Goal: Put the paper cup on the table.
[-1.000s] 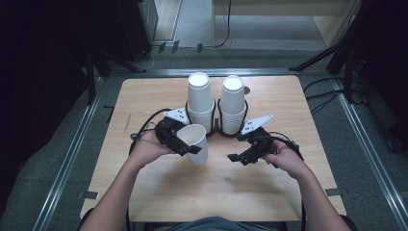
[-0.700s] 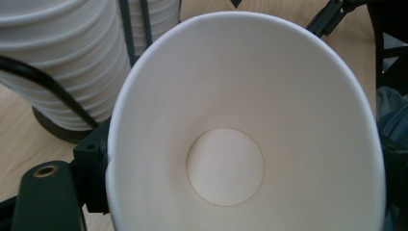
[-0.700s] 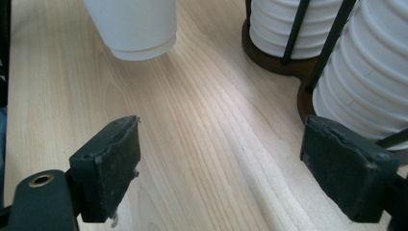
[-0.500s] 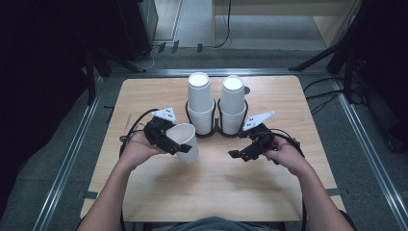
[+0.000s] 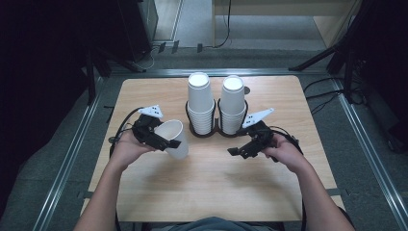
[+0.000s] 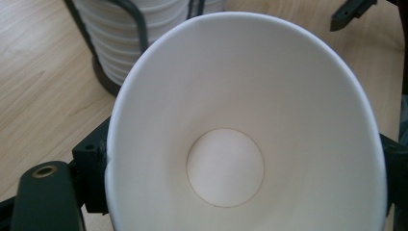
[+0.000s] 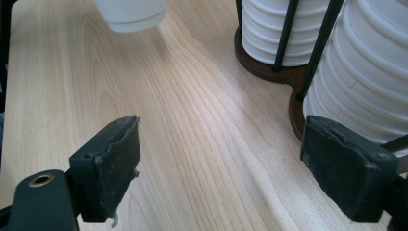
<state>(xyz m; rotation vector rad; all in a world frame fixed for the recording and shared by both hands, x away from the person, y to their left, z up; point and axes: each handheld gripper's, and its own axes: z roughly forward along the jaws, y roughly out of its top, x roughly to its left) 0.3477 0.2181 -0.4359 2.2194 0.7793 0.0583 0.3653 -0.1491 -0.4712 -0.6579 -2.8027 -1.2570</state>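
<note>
A single white paper cup (image 5: 178, 147) is held tilted just above the wooden table (image 5: 211, 192), left of the middle, with my left gripper (image 5: 162, 138) shut on its rim. In the left gripper view the cup's open mouth (image 6: 250, 120) faces the camera, and the jaws press its sides at left and right. My right gripper (image 5: 238, 148) hovers low at the right of the middle, open and holding nothing. Its two pads (image 7: 115, 159) stand wide apart over bare wood. Two tall stacks of white cups (image 5: 200, 101) (image 5: 233, 98) stand in a dark wire holder (image 5: 211, 132) behind both grippers.
In the right gripper view the holder's base (image 7: 269, 67) and the nearer cup stack (image 7: 370, 72) lie close to the right jaw. The held cup's base (image 7: 130, 14) shows at the top. Metal rails (image 5: 67, 163) run along the table's sides.
My left gripper has carried the cup leftward, away from the holder. The right gripper has hardly moved and stays open.
</note>
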